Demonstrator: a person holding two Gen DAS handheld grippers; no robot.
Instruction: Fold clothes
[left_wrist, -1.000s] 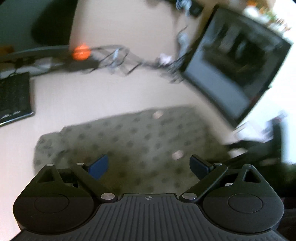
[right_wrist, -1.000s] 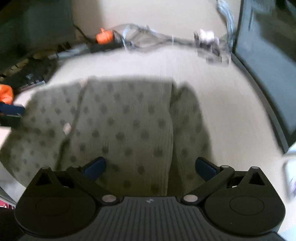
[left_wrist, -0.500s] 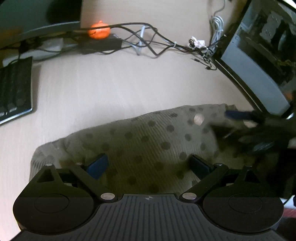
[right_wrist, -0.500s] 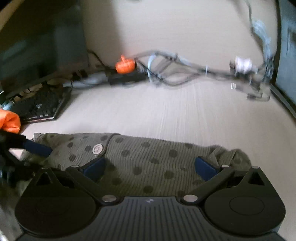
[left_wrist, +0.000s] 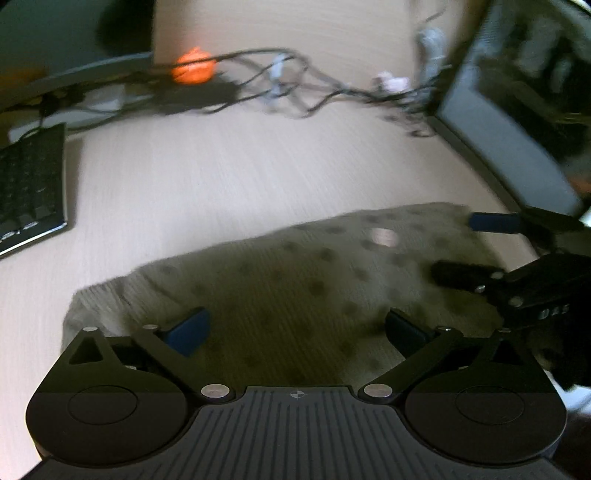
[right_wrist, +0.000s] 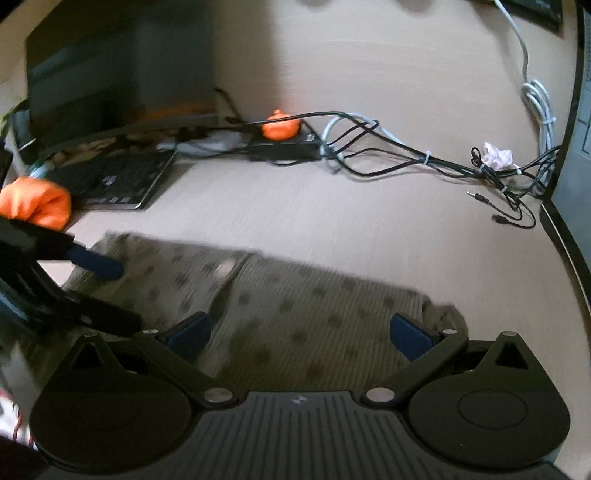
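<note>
In the left wrist view, the left claw (left_wrist: 295, 326) hung low over the near part of an olive dotted garment (left_wrist: 295, 280), its blue-padded fingers (left_wrist: 188, 330) spread wide apart with nothing between them. The garment lay in a flattened bundle on the pale bench (left_wrist: 221, 177), running from just ahead of the claw out toward the right, where the right claw (left_wrist: 476, 247) reached in over its far end, also spread. The ribbed knit looked soft, light and limp; I judged it would sag and slide on itself rather than hold a crease, so a pinch at a hem or corner through all layers would serve better than one in the middle. A pale button (left_wrist: 384, 236) showed near the far end.

In the right wrist view, the right claw (right_wrist: 299, 332) stood open and empty over the garment (right_wrist: 295, 314), which filled the space just ahead of its fingers (right_wrist: 410, 336). A lapped edge with the button (right_wrist: 225, 268) ran ahead of the left finger, and a bunched corner lay just beyond the right finger, a likely hold. The left claw (right_wrist: 110, 291) came in from the left edge, above the cloth's other end. A keyboard (right_wrist: 114, 181) and cables (right_wrist: 388, 155) lay well beyond.
</note>
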